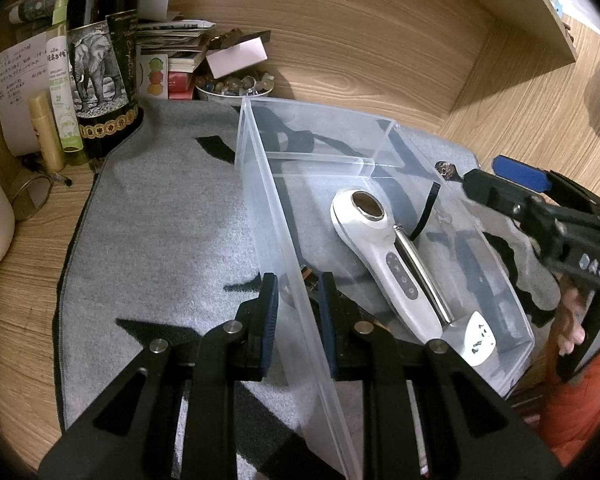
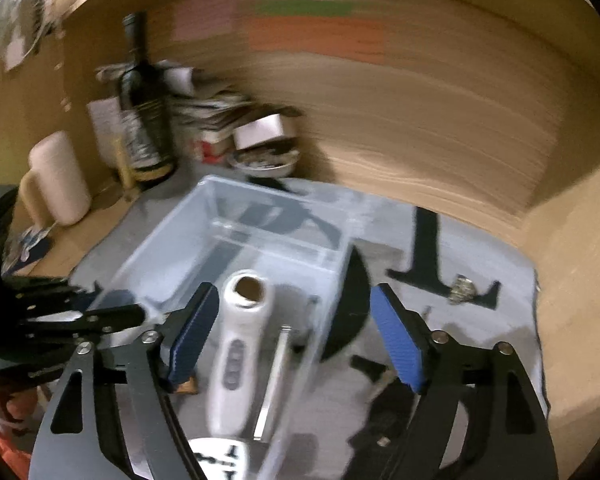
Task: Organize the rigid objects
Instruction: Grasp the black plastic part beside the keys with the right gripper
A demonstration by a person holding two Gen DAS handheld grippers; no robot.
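Wood-grain desk (image 1: 380, 48) all around, with a grey felt mat (image 1: 160, 220) spread across it, and on that mat sits the clear plastic bin (image 1: 384, 152), a divider splitting it into a far section and a near one. Down in the near section lies a white handheld device (image 1: 380, 256), round head pointing away, button row facing up, and touching its side is a shiny metal rod (image 1: 420, 276). A white oval tag (image 1: 480, 338) with dark marks rests at the bin's near corner.

Left gripper (image 1: 298, 300) now: its blue pads straddle the bin's near long wall, one outside, one inside, jaws narrowly parted, and whether they actually pinch that wall I can't tell. Right gripper (image 2: 294, 340) hovers over the bin's right side, jaws spread wide, nothing between them; the view is motion-blurred.

Outward from there: a small silver metal piece (image 2: 462, 288) lies on the mat to the right of the bin. Behind, a dark elephant-label bottle (image 1: 100, 60), a bowl of polished stones (image 1: 236, 86), stacked papers (image 1: 172, 36), and a cream mug (image 2: 58, 178) on the left.
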